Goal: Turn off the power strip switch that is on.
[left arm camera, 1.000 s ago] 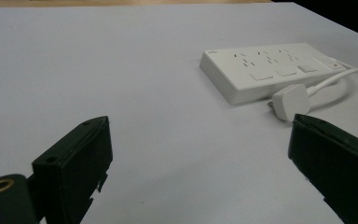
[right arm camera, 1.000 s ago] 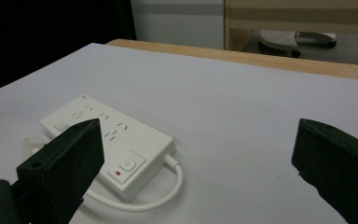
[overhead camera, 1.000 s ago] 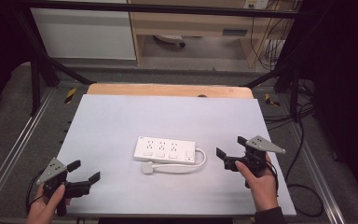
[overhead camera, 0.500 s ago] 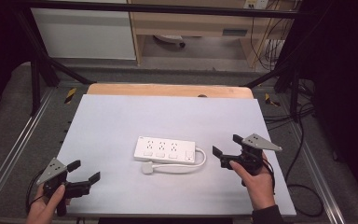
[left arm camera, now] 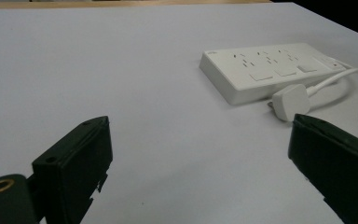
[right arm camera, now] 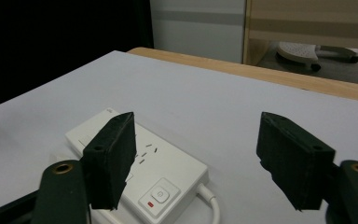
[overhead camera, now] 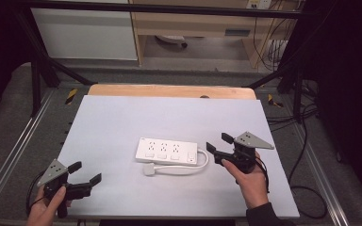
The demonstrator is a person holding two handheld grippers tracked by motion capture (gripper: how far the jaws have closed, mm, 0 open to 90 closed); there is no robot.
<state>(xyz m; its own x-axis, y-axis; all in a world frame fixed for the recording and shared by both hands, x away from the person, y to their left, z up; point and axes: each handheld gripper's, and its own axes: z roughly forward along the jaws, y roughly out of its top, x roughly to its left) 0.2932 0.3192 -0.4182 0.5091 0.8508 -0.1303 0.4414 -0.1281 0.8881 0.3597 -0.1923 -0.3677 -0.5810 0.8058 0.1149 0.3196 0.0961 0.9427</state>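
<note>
At the near left corner of the table (overhead camera: 122,117), the left gripper (overhead camera: 86,174) rested low in the person's hand with its jaws wide apart, holding nothing, well apart from the power strip (overhead camera: 167,151). The white strip lay flat near the middle of the table, its cable (overhead camera: 188,168) curling along its near side and its plug (overhead camera: 150,169) lying loose just beside the near edge. To the right, the right gripper (overhead camera: 219,142) hovered just beside the switch end of the strip, jaws also wide and empty. In my judgement the work was only at the approach: nothing was grasped yet, and the plug was not inserted in any socket
</note>
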